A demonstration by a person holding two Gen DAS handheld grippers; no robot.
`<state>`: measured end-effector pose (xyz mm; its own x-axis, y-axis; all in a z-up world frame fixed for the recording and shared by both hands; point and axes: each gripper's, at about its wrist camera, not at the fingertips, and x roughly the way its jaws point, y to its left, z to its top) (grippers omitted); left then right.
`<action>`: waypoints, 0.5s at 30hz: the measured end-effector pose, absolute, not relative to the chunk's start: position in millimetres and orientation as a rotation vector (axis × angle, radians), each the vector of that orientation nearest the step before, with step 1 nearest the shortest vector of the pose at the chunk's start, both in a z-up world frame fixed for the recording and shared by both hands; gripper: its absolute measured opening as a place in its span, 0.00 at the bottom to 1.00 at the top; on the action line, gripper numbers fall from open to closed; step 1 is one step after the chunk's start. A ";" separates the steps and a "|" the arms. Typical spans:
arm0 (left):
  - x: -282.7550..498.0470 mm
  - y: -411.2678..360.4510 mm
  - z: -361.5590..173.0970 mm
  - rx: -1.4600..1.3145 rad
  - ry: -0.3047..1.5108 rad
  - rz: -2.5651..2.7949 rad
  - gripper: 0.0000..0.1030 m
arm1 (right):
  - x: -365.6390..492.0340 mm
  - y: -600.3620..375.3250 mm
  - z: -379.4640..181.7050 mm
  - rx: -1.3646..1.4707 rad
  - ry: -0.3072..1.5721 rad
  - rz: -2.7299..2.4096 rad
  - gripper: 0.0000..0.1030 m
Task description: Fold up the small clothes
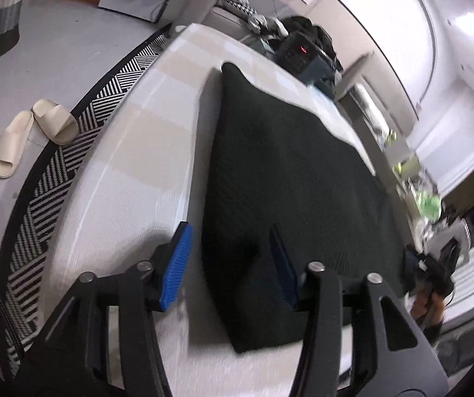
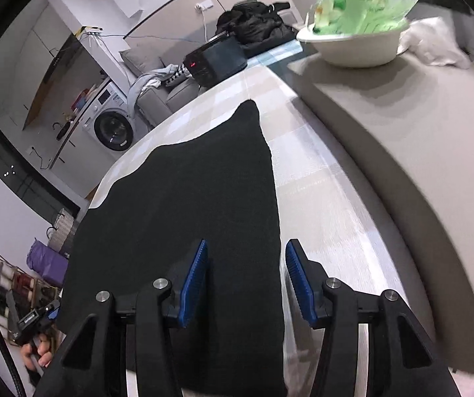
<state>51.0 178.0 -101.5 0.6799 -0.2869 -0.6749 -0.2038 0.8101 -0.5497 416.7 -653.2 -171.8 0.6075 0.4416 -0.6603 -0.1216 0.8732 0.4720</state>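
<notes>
Your left gripper [image 1: 230, 264] and right gripper [image 2: 246, 283] both hover with fingers spread and empty over the near edge of the soft, limp black knitted garment [image 1: 286, 165] lying flat on the pale checked table [image 1: 131, 152], so pinch its near corners.

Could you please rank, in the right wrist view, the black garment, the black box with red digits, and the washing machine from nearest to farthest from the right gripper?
From the right gripper:
1. Black garment, directly beneath the fingers.
2. Black box with red digits, at the table's far end.
3. Washing machine, far left, beyond the table.
</notes>
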 end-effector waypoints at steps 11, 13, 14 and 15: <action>106.3 178.2 -110.0 -0.674 0.863 -0.035 0.47 | 424.7 -624.7 -157.5 0.214 0.799 0.339 0.07; 113.4 176.7 -111.4 -0.671 0.868 -0.040 0.47 | 423.9 -627.5 -162.6 0.184 0.826 0.285 0.07; 118.0 176.6 -111.9 -0.674 0.868 -0.044 0.47 | 423.6 -627.7 -164.5 0.183 0.833 0.272 0.07; 121.1 176.4 -112.3 -0.679 0.869 -0.048 0.47 | 422.0 -627.2 -164.3 0.175 0.831 0.274 0.07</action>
<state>121.1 176.4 -112.3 0.6585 -0.3047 -0.6881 -0.2273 0.7912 -0.5678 422.0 -627.2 -164.3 0.6421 0.3072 -0.7024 -0.1712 0.9505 0.2593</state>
